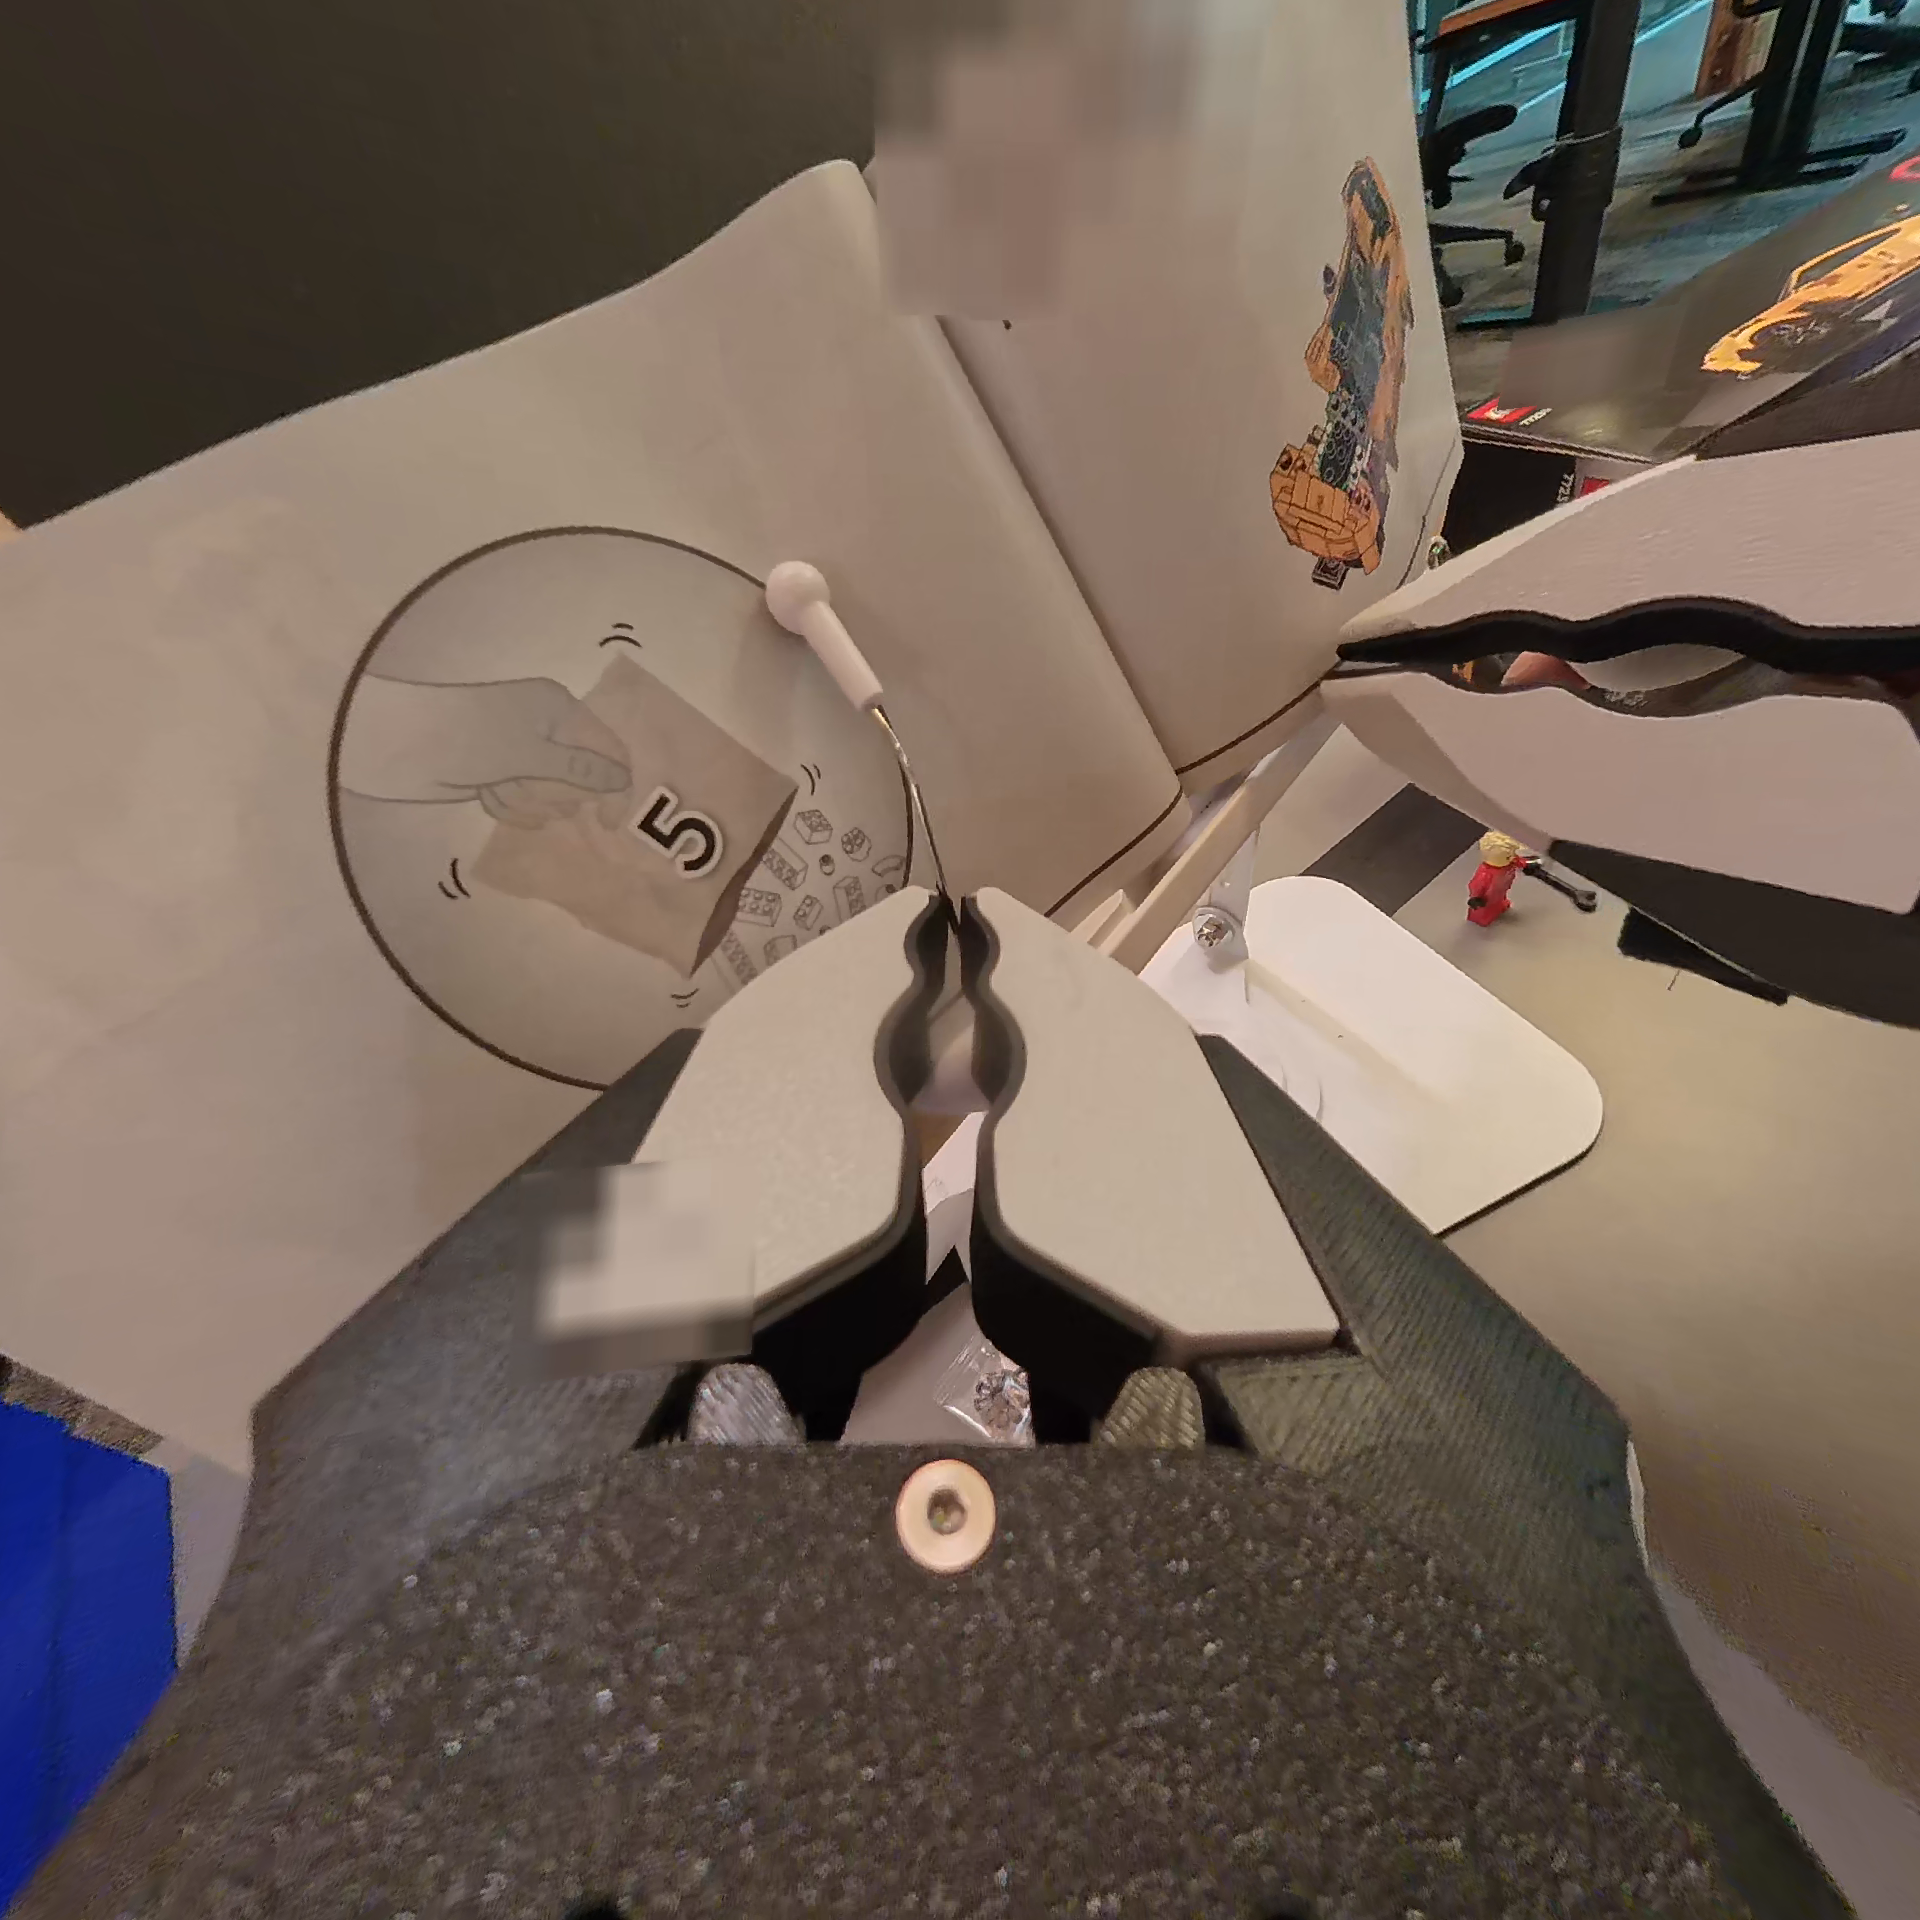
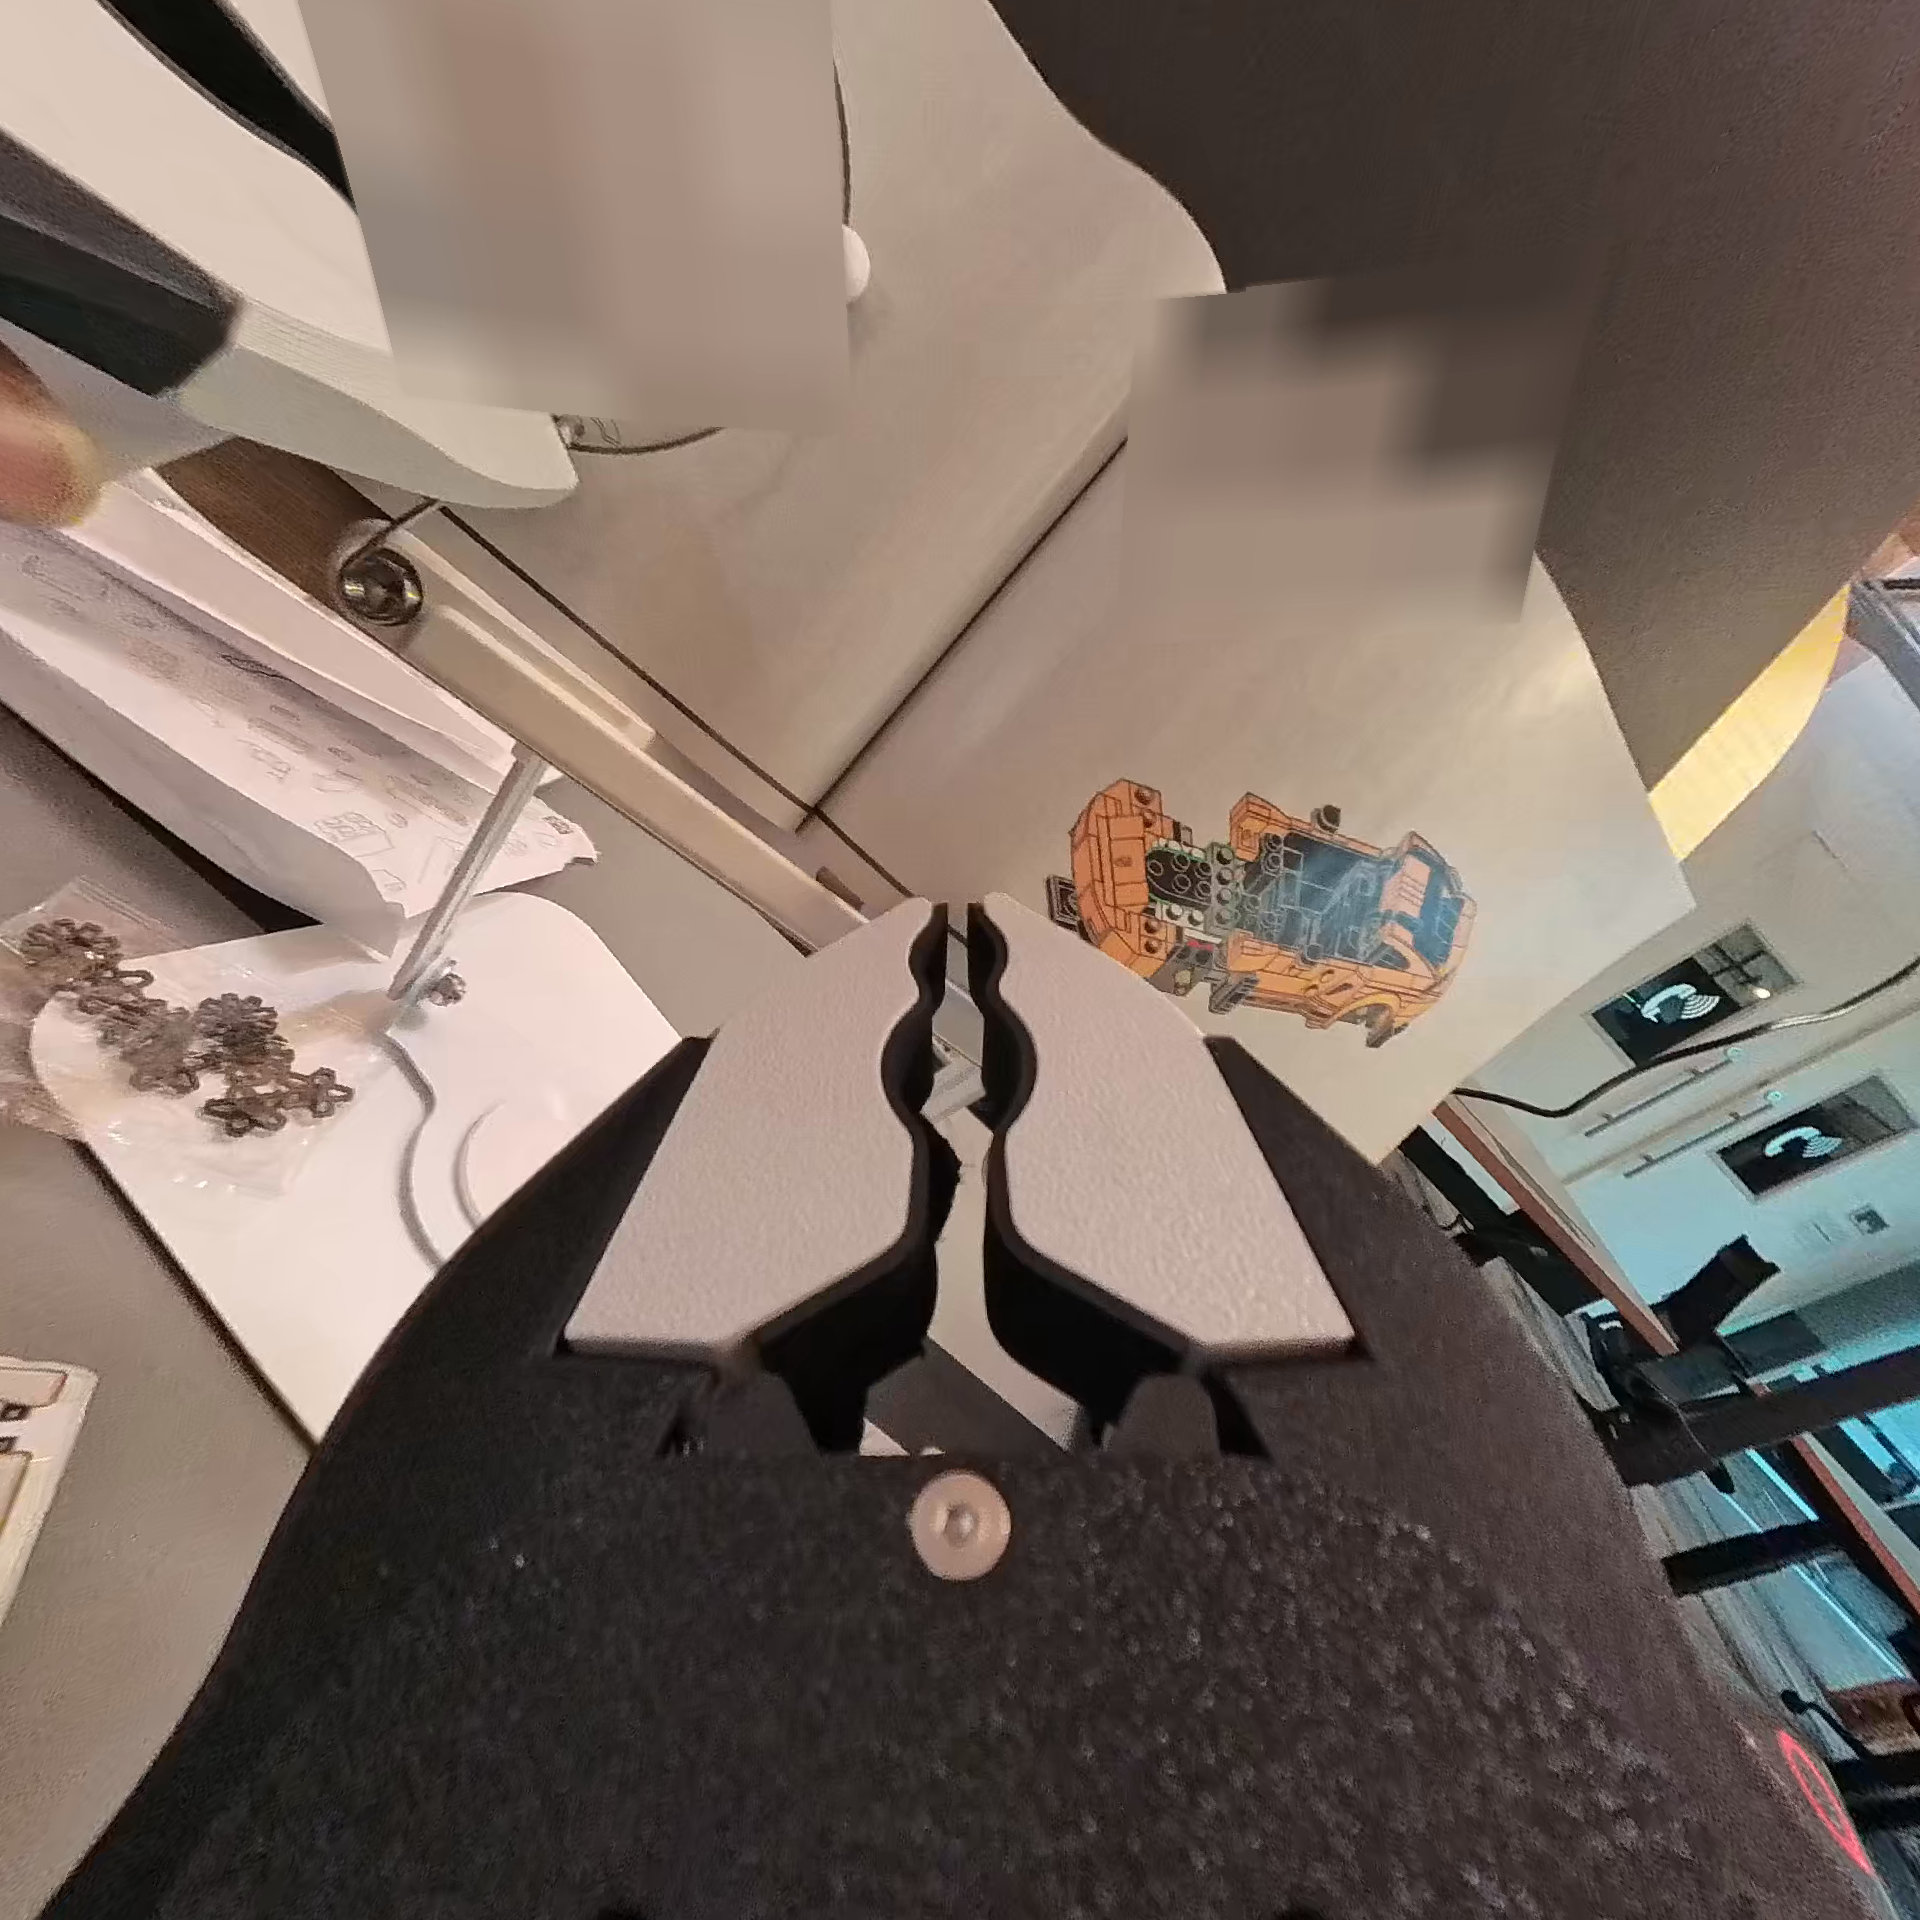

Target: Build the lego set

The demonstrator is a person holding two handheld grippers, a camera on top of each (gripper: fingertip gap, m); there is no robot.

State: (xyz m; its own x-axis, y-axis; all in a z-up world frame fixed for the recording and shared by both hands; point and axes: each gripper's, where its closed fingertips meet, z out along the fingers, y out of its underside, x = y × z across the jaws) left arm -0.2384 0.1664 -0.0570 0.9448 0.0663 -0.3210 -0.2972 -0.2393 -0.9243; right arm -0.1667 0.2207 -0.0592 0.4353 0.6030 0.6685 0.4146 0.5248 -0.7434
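Observation:
The instruction booklet point(image 1: 582, 520) stands open on a white book stand point(image 1: 1455, 1101). Its left page shows a numbered bag drawing and its right page shows an orange car model point(image 1: 1345, 374). My left gripper point(image 1: 951, 914) is shut on the stand's thin wire page holder point(image 1: 831, 634), which has a white ball tip and lies across the left page. My right gripper point(image 2: 954, 914) is shut on the lower edge of the right page point(image 2: 1299, 727). It also shows in the left wrist view point(image 1: 1345, 649), pinching that page edge.
A red minifigure point(image 1: 1493, 878) stands on the grey table to the right of the stand, and the dark set box point(image 1: 1766, 343) lies behind it. A clear bag of dark pieces point(image 2: 187, 1029) lies on the stand's base. A sticker sheet point(image 2: 31, 1455) is at the left edge. The left gripper's tips are roughly 10 cm from the right gripper's.

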